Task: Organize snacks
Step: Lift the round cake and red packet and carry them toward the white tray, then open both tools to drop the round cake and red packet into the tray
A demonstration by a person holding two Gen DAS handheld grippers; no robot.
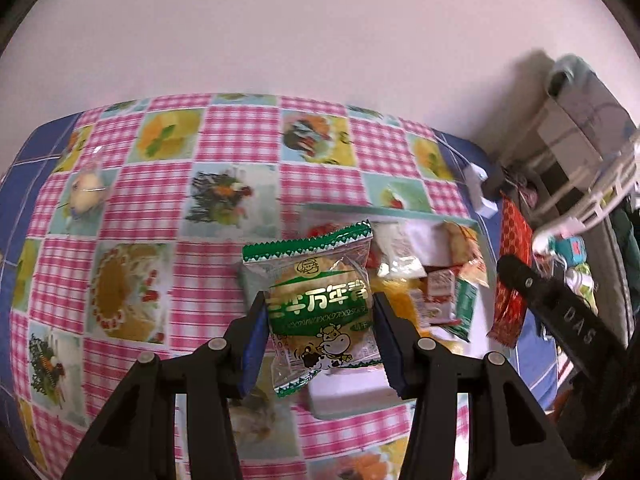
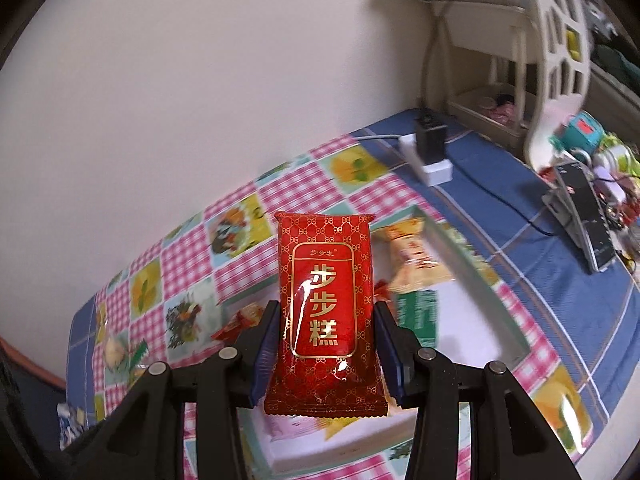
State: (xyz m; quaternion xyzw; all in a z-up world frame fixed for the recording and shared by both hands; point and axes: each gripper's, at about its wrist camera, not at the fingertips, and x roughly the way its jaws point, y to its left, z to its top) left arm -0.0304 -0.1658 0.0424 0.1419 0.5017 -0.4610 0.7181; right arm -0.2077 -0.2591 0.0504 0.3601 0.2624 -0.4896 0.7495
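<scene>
My left gripper (image 1: 318,316) is shut on a green-and-clear cake packet (image 1: 320,304) and holds it above the near edge of a white tray (image 1: 348,398). The tray holds several wrapped snacks (image 1: 436,292). My right gripper (image 2: 326,338) is shut on a red packet with gold characters (image 2: 326,308) and holds it above the same tray (image 2: 480,328); the red packet also shows in the left wrist view (image 1: 510,280), to the right of the tray. A green packet (image 2: 418,314) and an orange-cream packet (image 2: 414,258) lie in the tray.
The table carries a pink checked cloth with food pictures (image 1: 160,208). One clear-wrapped snack (image 1: 86,190) lies at the far left. A white power strip with a black plug (image 2: 430,150) lies near the wall. A cream shelf (image 2: 552,60) and a cluttered stand (image 2: 584,208) are at the right.
</scene>
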